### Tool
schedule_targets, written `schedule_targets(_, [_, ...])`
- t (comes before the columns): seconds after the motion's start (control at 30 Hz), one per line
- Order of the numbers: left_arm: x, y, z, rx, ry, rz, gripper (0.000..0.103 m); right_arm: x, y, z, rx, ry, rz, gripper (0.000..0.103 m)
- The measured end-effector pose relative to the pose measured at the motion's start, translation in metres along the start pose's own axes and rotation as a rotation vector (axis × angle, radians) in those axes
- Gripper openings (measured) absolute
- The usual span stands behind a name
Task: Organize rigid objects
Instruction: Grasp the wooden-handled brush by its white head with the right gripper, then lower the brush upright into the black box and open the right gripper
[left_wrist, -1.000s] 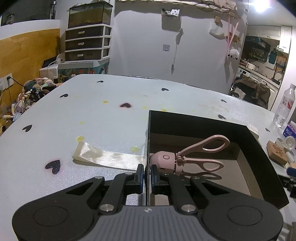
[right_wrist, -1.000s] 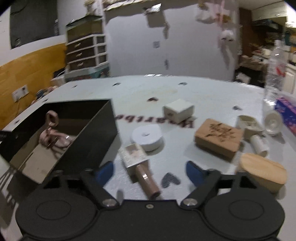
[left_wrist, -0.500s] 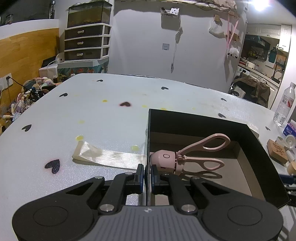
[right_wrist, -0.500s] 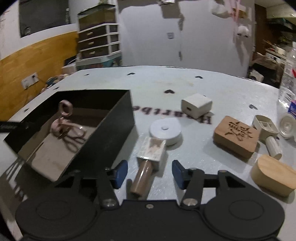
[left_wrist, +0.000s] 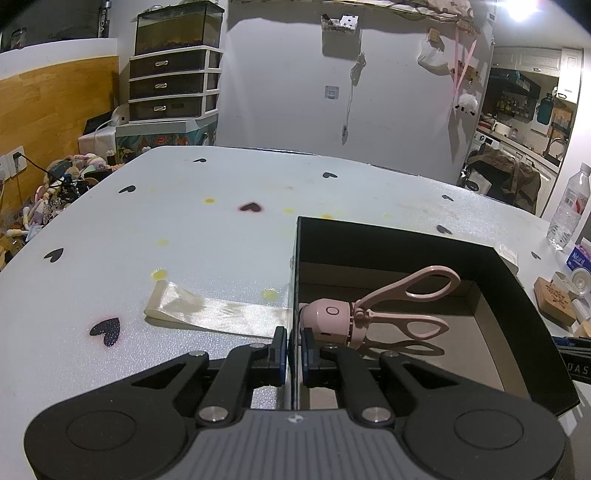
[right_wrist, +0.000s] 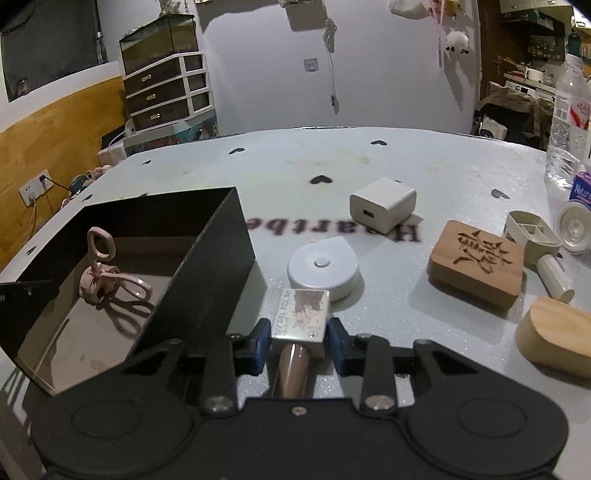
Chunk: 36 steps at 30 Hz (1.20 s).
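A black open box (left_wrist: 517, 295) stands on the white heart-print table (left_wrist: 184, 229). My left gripper (left_wrist: 293, 347) is shut on the box's near left wall, one finger outside and one inside. A pink eyelash curler (left_wrist: 369, 314) lies inside the box, also seen from the right wrist as the curler (right_wrist: 107, 280) in the box (right_wrist: 207, 258). My right gripper (right_wrist: 298, 341) is closing on a gel polish bottle (right_wrist: 301, 314) with a silver square cap. The bottle lies on the table just right of the box, and both blue pads touch the cap's sides.
Beyond the bottle lie a round white tape measure (right_wrist: 323, 267) and a white charger cube (right_wrist: 382, 205). To the right are a carved wooden block (right_wrist: 476, 264), a beige scoop (right_wrist: 532, 236), a wooden oval piece (right_wrist: 554, 336) and a water bottle (right_wrist: 565, 122). A pale ribbon (left_wrist: 214, 310) lies left of the box.
My right gripper's jaws have narrowed from wide open onto the gel polish bottle's cap, and the gripper has come closer to it. The left gripper and the box have not moved.
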<state>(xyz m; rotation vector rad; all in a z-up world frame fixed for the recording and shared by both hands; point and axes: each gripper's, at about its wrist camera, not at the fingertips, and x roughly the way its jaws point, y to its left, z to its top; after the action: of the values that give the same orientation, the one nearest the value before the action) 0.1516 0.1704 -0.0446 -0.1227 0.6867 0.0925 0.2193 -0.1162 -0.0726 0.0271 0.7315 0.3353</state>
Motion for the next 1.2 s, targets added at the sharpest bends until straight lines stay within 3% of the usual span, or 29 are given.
schedule_targets(0.17, [0.001, 0.001, -0.001, 0.0, 0.0, -0.003, 0.008, -0.02, -0.009, 0.013, 0.044, -0.07, 0.017, 0.032])
schedule_targets(0.33, [0.0, 0.001, -0.002, 0.0, -0.002, -0.007, 0.008, -0.047, 0.004, 0.034, 0.0, -0.183, 0.089, 0.031])
schedule_targets(0.47, [-0.001, 0.002, -0.002, -0.005, -0.002, -0.012, 0.008, -0.057, 0.022, 0.047, -0.046, -0.219, 0.185, 0.031])
schedule_targets(0.67, [-0.001, 0.002, -0.002, -0.004, -0.003, -0.013, 0.008, -0.04, 0.056, 0.053, -0.127, -0.121, 0.285, 0.031])
schedule_targets(0.77, [-0.002, 0.002, -0.002, -0.005, -0.003, -0.014, 0.008, -0.02, 0.072, 0.057, -0.171, -0.026, 0.234, 0.031])
schedule_targets(0.9, [-0.002, 0.002, -0.002, -0.006, -0.003, -0.015, 0.008, -0.002, 0.081, 0.06, -0.182, 0.001, 0.175, 0.031])
schedule_targets(1.07, [-0.003, 0.001, -0.001, -0.004, -0.002, -0.016, 0.008, 0.019, 0.086, 0.065, -0.191, 0.047, 0.167, 0.032])
schedule_targets(1.2, [-0.003, 0.001, -0.001, -0.004, -0.002, -0.017, 0.008, 0.027, 0.092, 0.07, -0.168, 0.036, 0.196, 0.032])
